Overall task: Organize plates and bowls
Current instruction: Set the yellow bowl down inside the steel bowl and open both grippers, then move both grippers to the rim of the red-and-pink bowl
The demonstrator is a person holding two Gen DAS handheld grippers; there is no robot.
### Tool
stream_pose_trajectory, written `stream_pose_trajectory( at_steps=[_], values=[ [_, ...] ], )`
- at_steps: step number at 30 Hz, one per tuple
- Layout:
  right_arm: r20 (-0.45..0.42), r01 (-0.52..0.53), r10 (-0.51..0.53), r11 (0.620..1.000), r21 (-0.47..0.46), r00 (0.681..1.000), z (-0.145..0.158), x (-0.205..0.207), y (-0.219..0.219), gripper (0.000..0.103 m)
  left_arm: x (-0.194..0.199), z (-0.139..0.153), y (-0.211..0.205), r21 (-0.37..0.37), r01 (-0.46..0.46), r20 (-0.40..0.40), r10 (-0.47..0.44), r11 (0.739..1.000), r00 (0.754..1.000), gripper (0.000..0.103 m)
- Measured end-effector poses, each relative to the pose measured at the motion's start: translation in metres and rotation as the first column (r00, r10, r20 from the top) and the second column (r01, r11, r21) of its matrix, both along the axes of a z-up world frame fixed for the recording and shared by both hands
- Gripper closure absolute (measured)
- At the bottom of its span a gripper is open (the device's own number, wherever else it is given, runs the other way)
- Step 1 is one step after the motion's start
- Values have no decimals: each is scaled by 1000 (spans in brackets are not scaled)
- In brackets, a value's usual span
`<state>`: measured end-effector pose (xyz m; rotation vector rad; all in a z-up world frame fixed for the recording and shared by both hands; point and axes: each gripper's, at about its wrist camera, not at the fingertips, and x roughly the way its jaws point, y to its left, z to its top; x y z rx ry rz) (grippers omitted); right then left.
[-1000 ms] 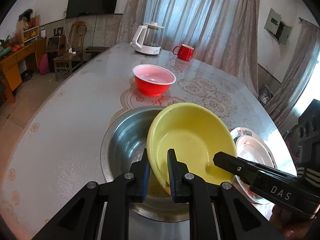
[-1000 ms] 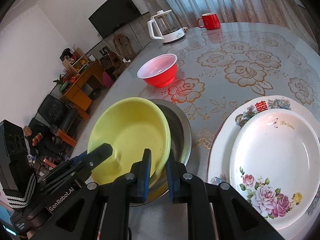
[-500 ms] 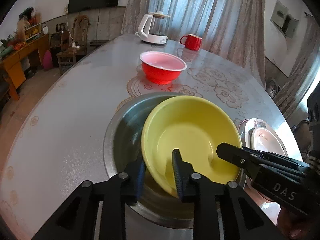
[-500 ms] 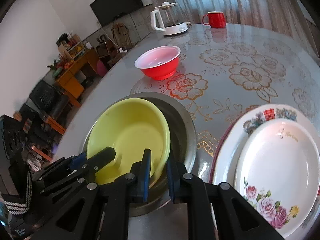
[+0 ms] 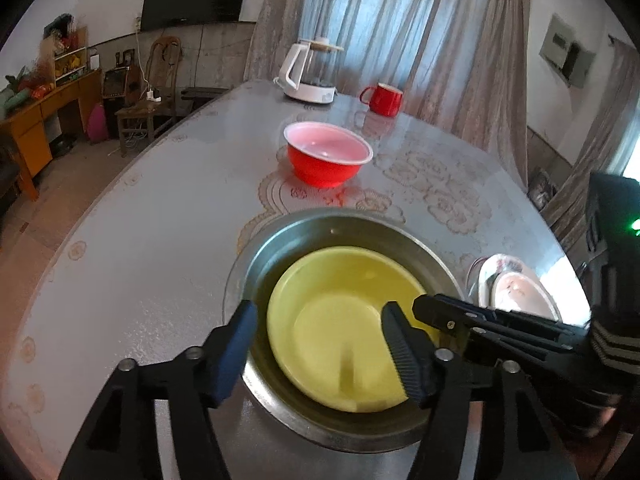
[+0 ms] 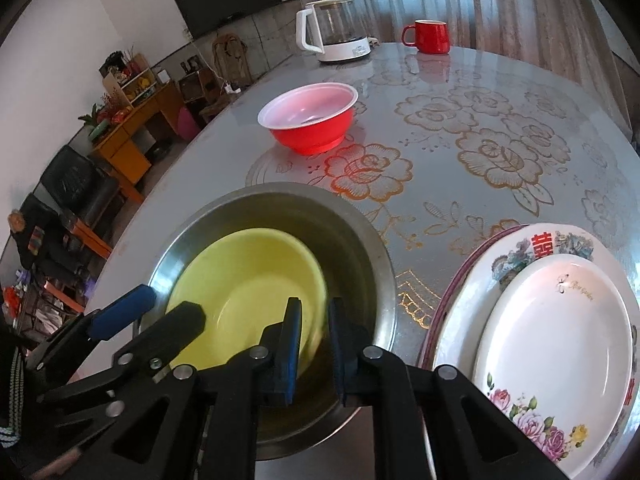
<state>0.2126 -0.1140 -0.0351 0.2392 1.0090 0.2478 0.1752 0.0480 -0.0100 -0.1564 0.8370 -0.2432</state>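
A yellow bowl (image 5: 340, 320) (image 6: 248, 280) lies level inside a steel basin (image 5: 344, 224) (image 6: 360, 240). My left gripper (image 5: 320, 344) (image 6: 160, 312) straddles the bowl's near rim, jaws opening, with the pads clear of the rim. On the bowl's right rim my right gripper (image 6: 316, 340) (image 5: 432, 312) is shut, one finger inside the bowl, the other between bowl and basin wall. A red bowl (image 5: 326, 160) (image 6: 312, 120) with a pale inside stands farther back. Stacked flowered plates (image 6: 552, 340) (image 5: 516, 284) lie right of the basin.
A white kettle (image 5: 308, 76) (image 6: 332, 32) and a red mug (image 5: 384, 98) (image 6: 430, 36) stand at the table's far end. The table edge (image 5: 100, 200) curves away on the left, with chairs and a wooden desk beyond it.
The yellow bowl has gone from tilted above the basin to lying flat inside it. My left gripper has let go of its rim and spread wide. The right gripper stays on the rim.
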Motion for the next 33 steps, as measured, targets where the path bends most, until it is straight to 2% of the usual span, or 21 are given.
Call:
stream_pose_trajectory(
  at_steps=[2, 5, 9, 17, 21, 28, 33],
  values=[
    [4, 10, -10, 1000, 15, 1000, 0, 0, -1, 89, -2, 4, 4, -5, -19, 14, 19, 1000, 1000, 24],
    [15, 14, -15, 999, 35, 1000, 2, -5, -2, 85, -5, 7, 9, -25, -24, 28, 25, 999, 999, 23],
    [31, 17, -18, 999, 35, 999, 6, -10, -4, 83, -7, 8, 18, -64, -52, 26, 54, 997, 998, 16],
    [43, 23, -28, 995, 93, 999, 10, -16, -12, 82, -5, 12, 30, -114, -77, 18, 80, 990, 997, 14],
    [69, 16, -23, 994, 104, 997, 16, -15, -15, 78, 2, 16, 41, -146, -100, 5, 101, 984, 995, 11],
    [99, 33, -42, 995, 96, 994, 33, 2, -29, 73, 21, 22, 59, -140, -158, -2, 160, 977, 987, 8],
    [108, 65, -73, 995, 81, 991, 48, 29, -43, 68, 51, 25, 67, -128, -173, -33, 170, 977, 985, 7]
  ],
)
